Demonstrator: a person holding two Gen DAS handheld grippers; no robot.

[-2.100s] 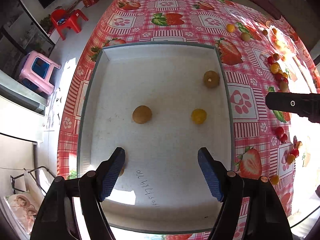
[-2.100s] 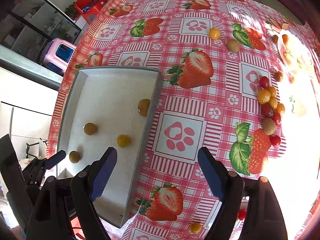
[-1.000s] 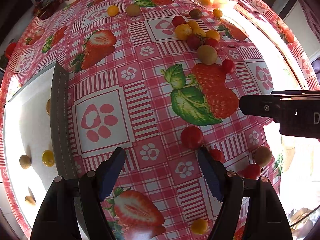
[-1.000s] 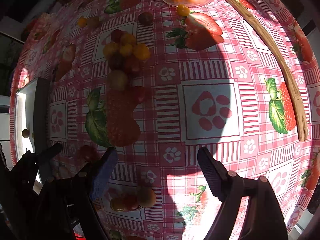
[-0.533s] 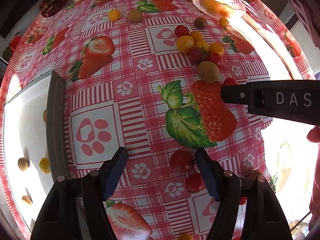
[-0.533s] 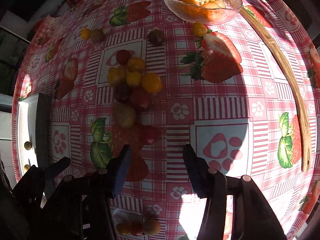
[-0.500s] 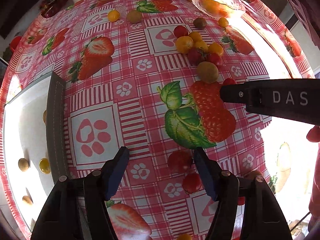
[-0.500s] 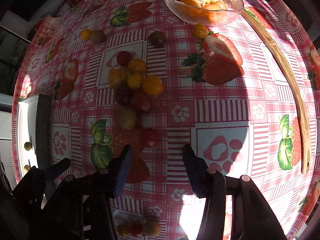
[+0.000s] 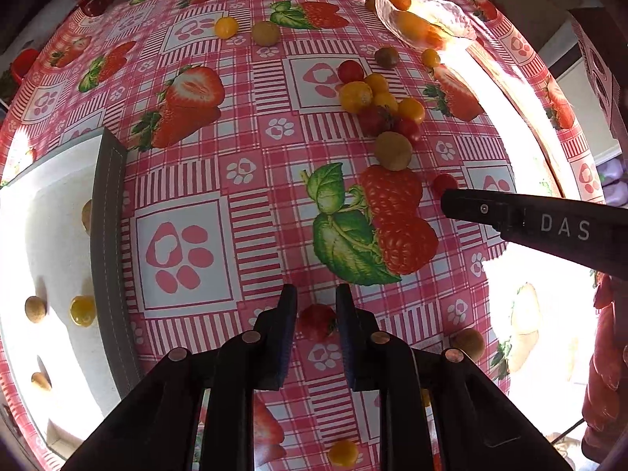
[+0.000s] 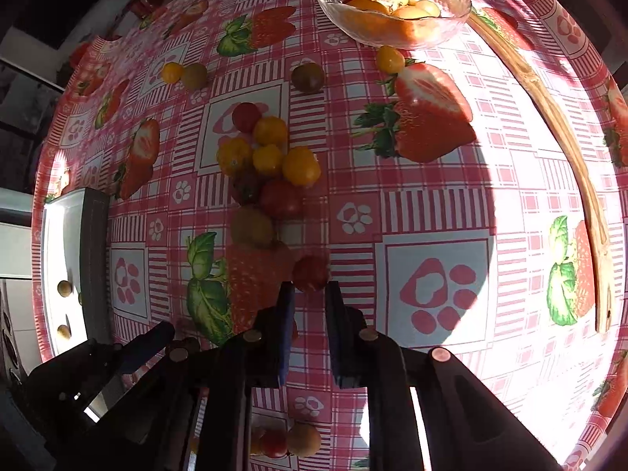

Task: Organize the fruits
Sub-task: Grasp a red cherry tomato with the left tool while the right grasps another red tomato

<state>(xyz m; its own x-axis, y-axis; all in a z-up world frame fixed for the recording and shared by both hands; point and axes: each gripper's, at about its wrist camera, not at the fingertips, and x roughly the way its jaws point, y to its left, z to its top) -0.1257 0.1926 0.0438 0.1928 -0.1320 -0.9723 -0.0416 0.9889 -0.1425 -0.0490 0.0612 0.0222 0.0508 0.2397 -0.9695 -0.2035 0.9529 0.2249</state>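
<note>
My left gripper (image 9: 314,302) is shut on a small red tomato (image 9: 316,322) that sits on the strawberry-print tablecloth. My right gripper (image 10: 308,294) has closed on another red tomato (image 10: 311,272), held at its fingertips. That right gripper shows in the left wrist view (image 9: 447,200) as a dark bar with the same tomato (image 9: 443,182) at its tip. A cluster of yellow and red fruits (image 10: 271,157) lies beyond. A grey tray (image 9: 108,235) with several small fruits is at the left.
A glass bowl (image 10: 459,19) holding orange and yellow fruits stands at the far side. A wooden stick (image 10: 565,149) lies along the right. Loose fruits lie near me: a brown one (image 9: 467,343) and a yellow one (image 9: 342,453).
Both grippers swung from the tray to the loose fruits and went from wide open to closed, each around a red tomato.
</note>
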